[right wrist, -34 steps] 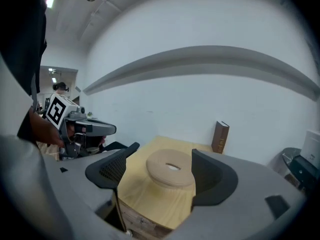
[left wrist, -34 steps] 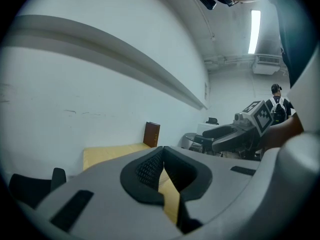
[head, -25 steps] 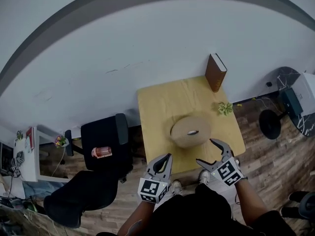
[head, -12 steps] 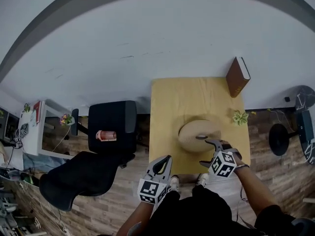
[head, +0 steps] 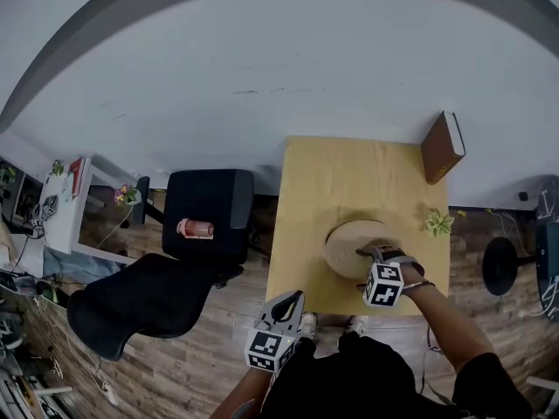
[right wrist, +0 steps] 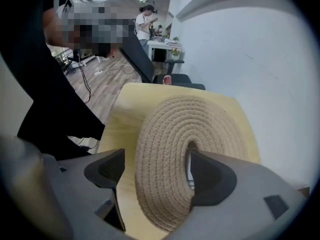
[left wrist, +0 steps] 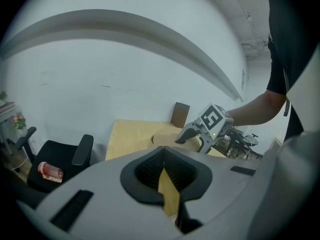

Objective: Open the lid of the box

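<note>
A round woven box with a coiled-rope lid sits near the front of the yellow table. My right gripper is over the lid's near side and stands open. In the right gripper view, one jaw reaches the hole at the lid's centre and the other hangs outside the lid's rim, so a band of the lid lies between them. My left gripper hangs off the table's front edge, jaws together on nothing. Its view shows the box and the right gripper ahead.
A brown book stands at the table's far right corner and a small green plant lies at the right edge. A black chair with a pink object stands left of the table. People stand in the room behind.
My right gripper has moved from the table's front edge forward onto the lid, its jaws now astride part of it. The left gripper has stayed low by the front edge.
</note>
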A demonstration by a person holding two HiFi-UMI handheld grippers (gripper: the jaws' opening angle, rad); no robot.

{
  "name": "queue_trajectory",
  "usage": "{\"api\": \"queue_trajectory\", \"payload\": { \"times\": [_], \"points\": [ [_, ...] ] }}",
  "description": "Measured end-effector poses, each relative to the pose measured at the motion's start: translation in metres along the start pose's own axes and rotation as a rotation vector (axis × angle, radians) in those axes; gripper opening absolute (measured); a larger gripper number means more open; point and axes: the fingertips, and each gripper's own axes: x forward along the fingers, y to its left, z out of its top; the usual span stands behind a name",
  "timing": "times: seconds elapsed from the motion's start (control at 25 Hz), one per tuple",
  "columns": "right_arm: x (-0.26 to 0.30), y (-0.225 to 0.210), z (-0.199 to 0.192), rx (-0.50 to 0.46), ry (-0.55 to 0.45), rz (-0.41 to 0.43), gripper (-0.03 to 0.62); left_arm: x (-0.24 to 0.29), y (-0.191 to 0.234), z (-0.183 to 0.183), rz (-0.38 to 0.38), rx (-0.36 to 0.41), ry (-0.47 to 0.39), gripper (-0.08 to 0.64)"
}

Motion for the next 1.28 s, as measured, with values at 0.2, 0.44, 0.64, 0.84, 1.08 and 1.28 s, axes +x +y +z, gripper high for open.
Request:
{"api": "queue_trajectory", "payload": {
  "times": [0.2,0.44,0.64,0.84,1.08,1.28],
  "points": [
    [0.007,-0.004,0.000,0.000,0.031,0.010,0.339,-0.003,0.000,-0.001,0.018,-0.006,-0.004,0.018],
    [0.004,-0.007,0.001,0.015,0.017,-0.011,0.327,-0.001,0.000,0.007,0.014,0.016,-0.014,0.018],
    [-0.004,-0.006,-0.002,0.035,0.004,-0.050,0.319,-0.002,-0.001,0.008,0.001,0.028,-0.018,0.018],
    [-0.022,-0.004,-0.010,0.073,-0.006,-0.104,0.318,0.003,-0.005,0.009,-0.026,0.012,-0.022,0.018],
    [-0.047,0.008,-0.038,0.128,0.012,-0.149,0.318,0.021,-0.023,0.017,-0.096,0.034,-0.028,0.018],
    [-0.065,0.019,-0.078,0.235,0.030,-0.188,0.318,0.041,-0.041,0.020,-0.156,0.028,-0.019,0.018]
  ]
}}
